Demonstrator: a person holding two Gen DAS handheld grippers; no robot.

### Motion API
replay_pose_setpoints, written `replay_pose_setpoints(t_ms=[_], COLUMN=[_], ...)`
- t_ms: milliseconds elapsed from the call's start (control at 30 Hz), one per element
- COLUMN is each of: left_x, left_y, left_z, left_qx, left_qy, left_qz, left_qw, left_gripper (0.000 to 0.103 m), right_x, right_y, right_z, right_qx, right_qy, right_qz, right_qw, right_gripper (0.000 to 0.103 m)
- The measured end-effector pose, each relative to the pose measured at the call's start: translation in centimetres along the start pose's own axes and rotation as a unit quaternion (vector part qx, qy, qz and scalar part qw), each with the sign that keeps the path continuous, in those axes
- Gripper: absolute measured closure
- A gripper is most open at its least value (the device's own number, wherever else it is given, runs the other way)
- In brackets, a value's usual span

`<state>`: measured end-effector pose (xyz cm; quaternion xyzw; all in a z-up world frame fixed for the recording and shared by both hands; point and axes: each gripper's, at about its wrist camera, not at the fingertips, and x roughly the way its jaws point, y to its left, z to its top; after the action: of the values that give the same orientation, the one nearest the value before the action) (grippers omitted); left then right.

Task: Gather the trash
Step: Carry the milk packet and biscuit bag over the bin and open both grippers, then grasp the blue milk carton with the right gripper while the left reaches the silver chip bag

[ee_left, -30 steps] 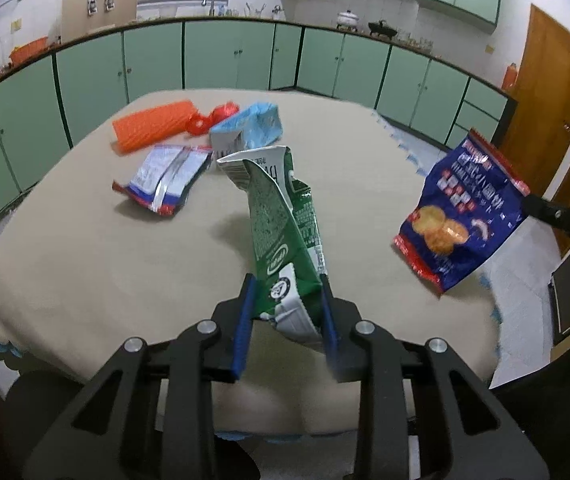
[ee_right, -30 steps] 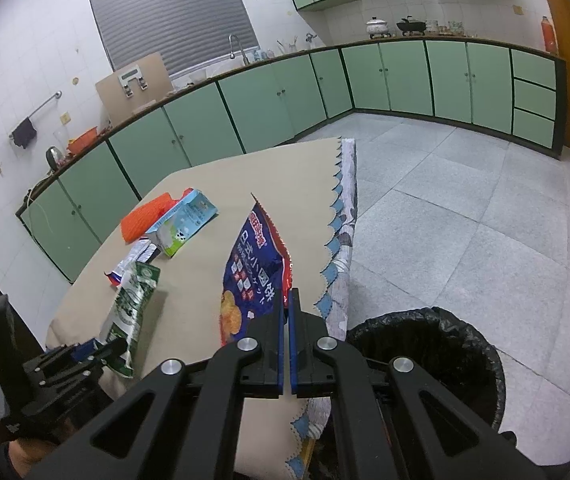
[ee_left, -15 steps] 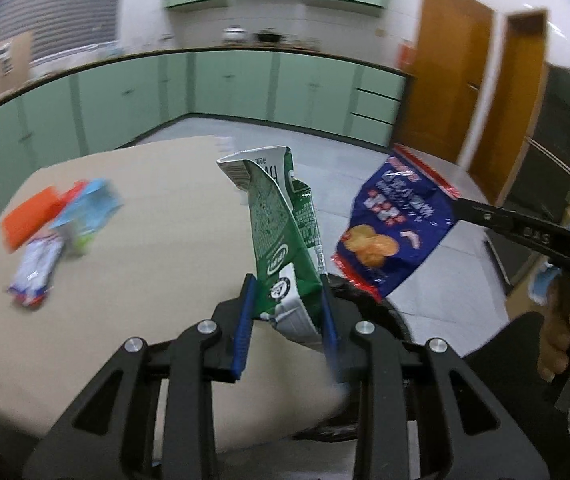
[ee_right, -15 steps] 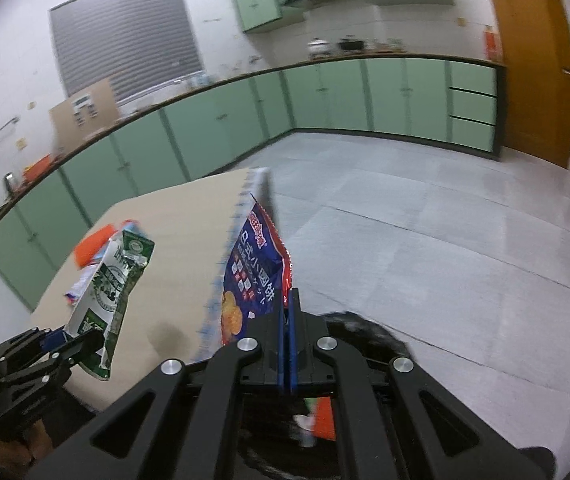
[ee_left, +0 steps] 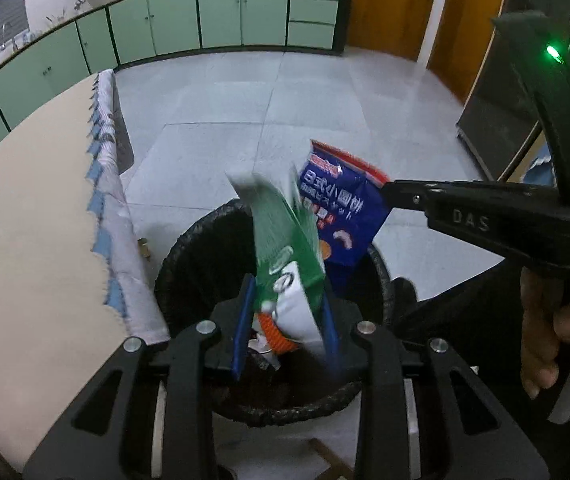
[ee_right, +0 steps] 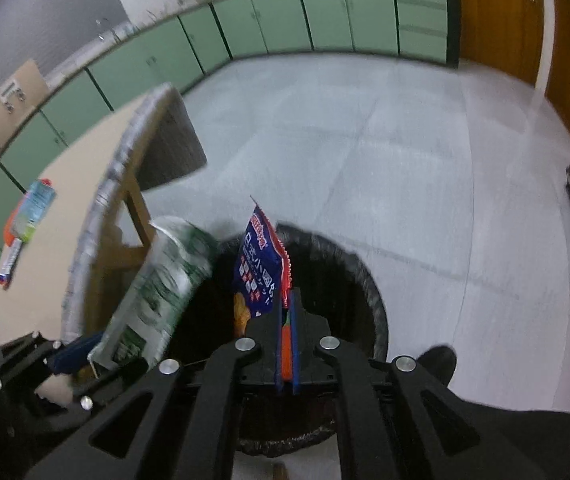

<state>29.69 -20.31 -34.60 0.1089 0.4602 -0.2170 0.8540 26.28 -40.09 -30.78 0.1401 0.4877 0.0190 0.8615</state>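
My left gripper (ee_left: 285, 320) is shut on a crumpled green and white carton (ee_left: 285, 248) and holds it over the black-lined trash bin (ee_left: 189, 248). My right gripper (ee_right: 285, 316) is shut on a blue snack bag with a red edge (ee_right: 259, 264), also over the bin (ee_right: 369, 300). The bag (ee_left: 341, 208) hangs just behind the carton in the left wrist view, and the carton (ee_right: 157, 288) shows left of the bag in the right wrist view. Some trash with an orange piece (ee_left: 275, 334) lies inside the bin.
The table with a beige cloth (ee_left: 37, 220) stands to the left of the bin, its edge close to the rim. A light blue carton (ee_right: 37, 200), an orange wrapper and another wrapper lie on it. Grey tiled floor (ee_right: 365, 140), green cabinets and wooden doors surround.
Both grippers have swung from above the table to the right and down, and now hold the carton and the snack bag over the trash bin. Both stay shut.
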Motion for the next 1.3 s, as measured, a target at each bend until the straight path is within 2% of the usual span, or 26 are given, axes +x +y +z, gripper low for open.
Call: replay_pose_setpoints(t_ms=[67, 100, 233, 333, 467, 600, 667, 833, 900, 967, 1133, 1300], left_x=[0.7, 1.0, 0.5, -2.3, -6.6, -11.5, -14.2, -19.0, -20.2, -20.7, -20.8, -19.8], left_y=[0.1, 0.4, 0.6, 1.5, 4.9, 11.1, 14.5, 21.6, 23.5, 25.2, 28.3, 31.2], left_z=[0.0, 0.0, -0.1, -0.6, -2.0, -5.0, -6.8, -10.8, -11.6, -12.1, -13.0, -13.6], left_qx=[0.004, 0.002, -0.004, -0.015, -0.056, -0.132, -0.174, -0.241, -0.259, -0.269, -0.283, -0.288], left_qy=[0.006, 0.005, -0.003, -0.033, -0.066, -0.103, -0.126, -0.153, -0.156, -0.162, -0.166, -0.162], left_qz=[0.009, 0.012, 0.008, 0.014, 0.041, 0.117, 0.161, 0.255, 0.265, 0.276, 0.28, 0.284], left_qw=[0.9999, 0.9999, 1.0, 0.9993, 0.9954, 0.9788, 0.9631, 0.9238, 0.9154, 0.9086, 0.9024, 0.9], left_gripper=[0.047, 0.044, 0.043, 0.035, 0.031, 0.025, 0.018, 0.015, 0.015, 0.015, 0.015, 0.015], right_x=[0.1, -0.1, -1.4, -3.1, -5.5, -7.1, -7.0, -6.2, -5.8, -5.2, -3.4, -1.2], right_y=[-0.5, -0.6, -0.8, 0.3, 3.9, 9.6, 12.6, 20.5, 23.5, 27.1, 33.3, 37.3], right_z=[-0.2, -0.3, 0.1, 0.6, 1.3, 1.5, 1.3, 0.4, 0.0, -0.6, -1.8, -1.8], right_qx=[0.01, 0.01, 0.011, -0.005, -0.05, -0.115, -0.142, -0.199, -0.219, -0.242, -0.284, -0.292], right_qy=[0.003, -0.002, -0.022, -0.05, -0.09, -0.128, -0.136, -0.147, -0.15, -0.155, -0.165, -0.168], right_qz=[0.005, 0.002, 0.003, 0.006, 0.018, 0.041, 0.058, 0.104, 0.121, 0.136, 0.145, 0.145], right_qw=[1.0, 1.0, 1.0, 0.999, 0.995, 0.984, 0.979, 0.963, 0.957, 0.948, 0.933, 0.93], right_gripper=[0.084, 0.079, 0.076, 0.075, 0.074, 0.066, 0.062, 0.059, 0.058, 0.058, 0.055, 0.052])
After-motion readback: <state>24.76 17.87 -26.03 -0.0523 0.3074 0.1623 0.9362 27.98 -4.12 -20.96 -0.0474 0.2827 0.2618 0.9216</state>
